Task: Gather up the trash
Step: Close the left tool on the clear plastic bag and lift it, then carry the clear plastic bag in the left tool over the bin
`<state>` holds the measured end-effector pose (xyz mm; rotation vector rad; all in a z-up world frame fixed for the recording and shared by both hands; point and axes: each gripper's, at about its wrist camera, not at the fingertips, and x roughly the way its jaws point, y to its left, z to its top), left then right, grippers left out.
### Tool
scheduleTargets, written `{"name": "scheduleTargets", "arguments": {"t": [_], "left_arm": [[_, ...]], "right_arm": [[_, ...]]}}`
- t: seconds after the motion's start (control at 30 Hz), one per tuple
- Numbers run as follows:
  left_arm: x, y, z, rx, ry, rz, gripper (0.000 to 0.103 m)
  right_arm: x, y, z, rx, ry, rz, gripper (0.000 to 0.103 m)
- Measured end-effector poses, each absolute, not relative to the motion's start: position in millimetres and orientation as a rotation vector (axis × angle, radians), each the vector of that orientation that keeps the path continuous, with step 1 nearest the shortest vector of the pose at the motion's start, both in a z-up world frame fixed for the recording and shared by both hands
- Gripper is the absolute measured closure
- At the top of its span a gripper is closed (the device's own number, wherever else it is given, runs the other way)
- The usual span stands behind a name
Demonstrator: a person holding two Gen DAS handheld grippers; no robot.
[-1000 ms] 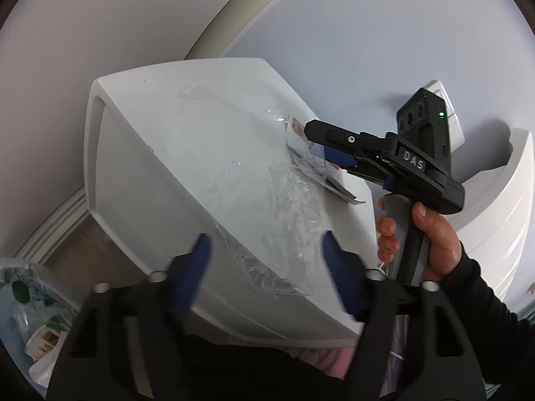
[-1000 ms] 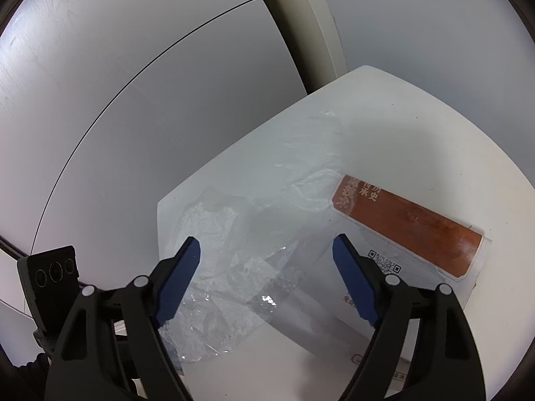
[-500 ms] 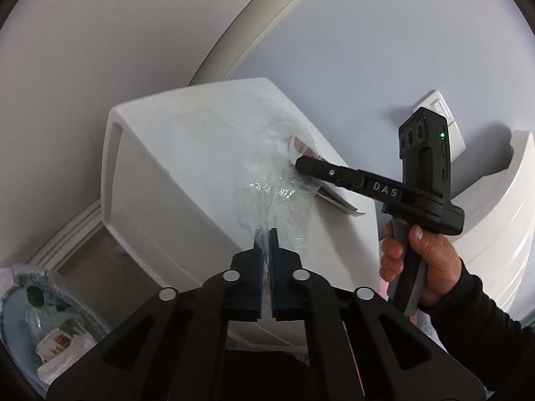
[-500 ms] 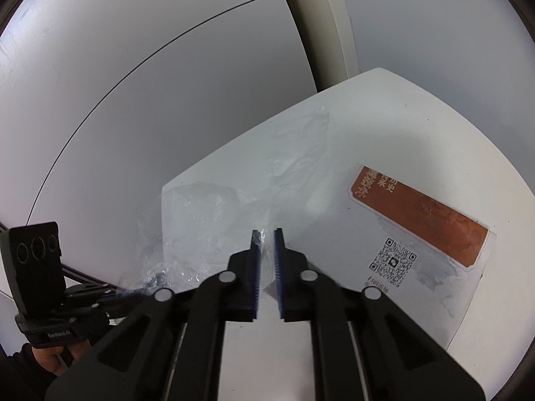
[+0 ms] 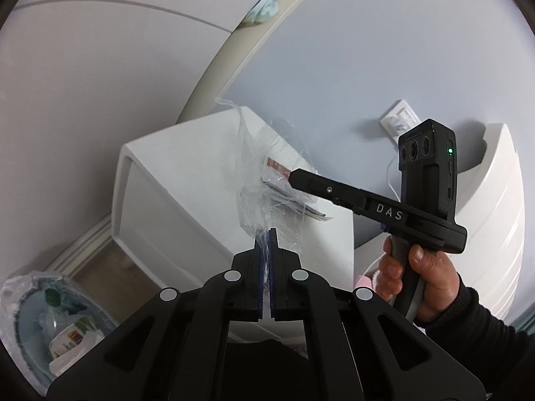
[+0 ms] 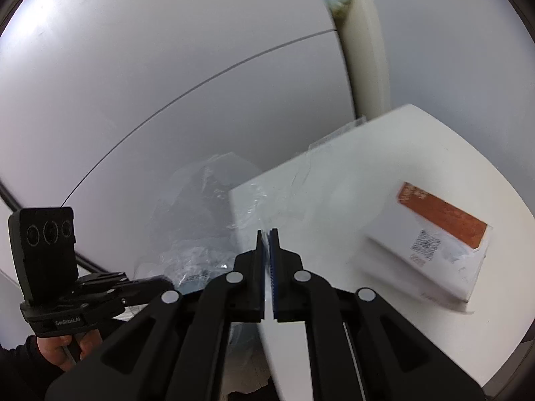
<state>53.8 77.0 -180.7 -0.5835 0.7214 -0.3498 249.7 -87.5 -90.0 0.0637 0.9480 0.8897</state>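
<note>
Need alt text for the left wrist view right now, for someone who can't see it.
The left gripper is shut on clear plastic wrap, lifting it off a white cabinet. The right gripper, held in a hand, pinches the same wrap beside a packet. A trash bin sits lower left.

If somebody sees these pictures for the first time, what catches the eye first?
First, the clear plastic film, stretched above the white cabinet between both tongs, left and right, each shut on it. Then the orange-and-white packet, lying flat on the cabinet's top, right of the film.
</note>
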Motion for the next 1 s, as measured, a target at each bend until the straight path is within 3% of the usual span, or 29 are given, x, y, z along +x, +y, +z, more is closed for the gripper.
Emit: {"name": "scheduleTargets", "arguments": {"t": [0.47,1.0], "left_arm": [[-37,139,-178,-0.588,0.706,-0.221,0.102],[-115,204,-247,-0.709,0.805,-0.04,0.102]], "right_arm": [[185,-1,-98,-0.009,0.963,1.045,0.098],[112,101,-203,-0.131,1.193,1.183,0.098]]}}
